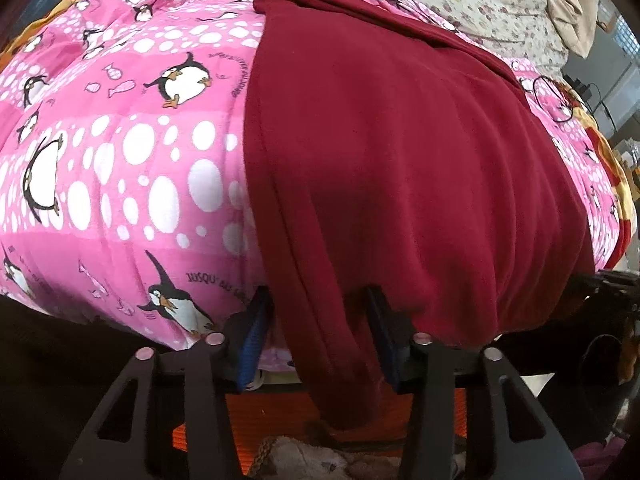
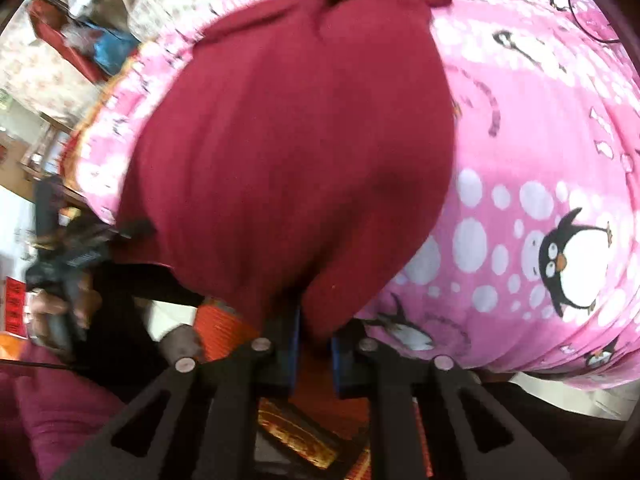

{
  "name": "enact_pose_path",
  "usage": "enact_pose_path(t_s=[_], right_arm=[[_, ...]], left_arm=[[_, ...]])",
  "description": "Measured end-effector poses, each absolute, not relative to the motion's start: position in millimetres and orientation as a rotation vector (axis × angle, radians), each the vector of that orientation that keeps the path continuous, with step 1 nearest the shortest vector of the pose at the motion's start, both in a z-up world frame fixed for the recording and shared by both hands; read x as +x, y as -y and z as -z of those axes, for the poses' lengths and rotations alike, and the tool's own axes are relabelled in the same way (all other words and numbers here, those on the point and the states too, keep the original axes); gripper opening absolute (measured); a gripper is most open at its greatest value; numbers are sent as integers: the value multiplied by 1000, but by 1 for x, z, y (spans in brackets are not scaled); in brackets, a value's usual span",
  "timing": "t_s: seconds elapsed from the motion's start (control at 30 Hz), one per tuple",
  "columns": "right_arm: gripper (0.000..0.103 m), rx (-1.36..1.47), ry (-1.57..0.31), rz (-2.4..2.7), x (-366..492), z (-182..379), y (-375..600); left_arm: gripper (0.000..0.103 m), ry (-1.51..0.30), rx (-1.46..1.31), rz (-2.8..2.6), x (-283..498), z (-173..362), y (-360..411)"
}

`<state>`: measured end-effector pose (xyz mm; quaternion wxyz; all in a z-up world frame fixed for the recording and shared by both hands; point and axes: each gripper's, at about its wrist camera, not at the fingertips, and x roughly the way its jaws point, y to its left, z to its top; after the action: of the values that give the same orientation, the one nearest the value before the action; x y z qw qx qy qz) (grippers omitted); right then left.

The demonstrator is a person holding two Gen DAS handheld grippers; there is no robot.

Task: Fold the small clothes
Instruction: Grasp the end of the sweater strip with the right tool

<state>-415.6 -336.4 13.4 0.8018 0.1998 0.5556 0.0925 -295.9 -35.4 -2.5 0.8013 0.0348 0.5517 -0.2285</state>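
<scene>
A dark red garment (image 1: 400,152) lies spread on a pink penguin blanket (image 1: 120,160), and its near edge hangs over the blanket's front. In the left wrist view my left gripper (image 1: 318,340) straddles that hanging edge. The cloth touches the right blue pad, while a strip of blanket shows beside the left pad, so the jaws stand open around it. In the right wrist view the same red garment (image 2: 300,140) bunches down into my right gripper (image 2: 315,344), whose blue pads are shut on a fold of its near edge. The right gripper shows at the left view's right rim (image 1: 612,280).
A floral sheet (image 1: 460,0) and a beige cloth (image 1: 560,8) lie beyond the blanket. A black cable loop (image 1: 556,98) rests on its far right part. An orange mat (image 1: 280,412) and a furry brown thing (image 1: 300,460) lie below the edge. A hand holds the left gripper (image 2: 60,264).
</scene>
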Motion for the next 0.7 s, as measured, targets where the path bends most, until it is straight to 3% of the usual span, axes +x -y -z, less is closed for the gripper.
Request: enact_pose_path(t_s=[0.1,0.23,0.43,0.5,0.53,0.57,0.63,0.7], right_arm=[[13,381,-1188,-214,-416,-19,335],[36,381,-1236,-193,-410,-6,330],[35,334,-1225,-180,-409,4,315],[24,347,-1213,-183,-410,3,316],[14,359,-1203,-182,-410,1,318],[14,370,-1194,-181,-410,-1,320],[13,405,-1179,-202,-411,-6,325],[13,423,-1155,-227,-411,-14,326]], left_arm=[[37,-1183,64,483,-295,2,33],[37,-1186,44,469,-294,2,27],[37,-1187,46,466,-294,2,25],[37,-1185,51,466,-295,2,26],[34,-1184,54,470,-295,2,26],[30,-1183,55,476,-296,2,27],[6,-1179,61,492,-297,1,30],[0,-1163,51,504,-299,-4,30]])
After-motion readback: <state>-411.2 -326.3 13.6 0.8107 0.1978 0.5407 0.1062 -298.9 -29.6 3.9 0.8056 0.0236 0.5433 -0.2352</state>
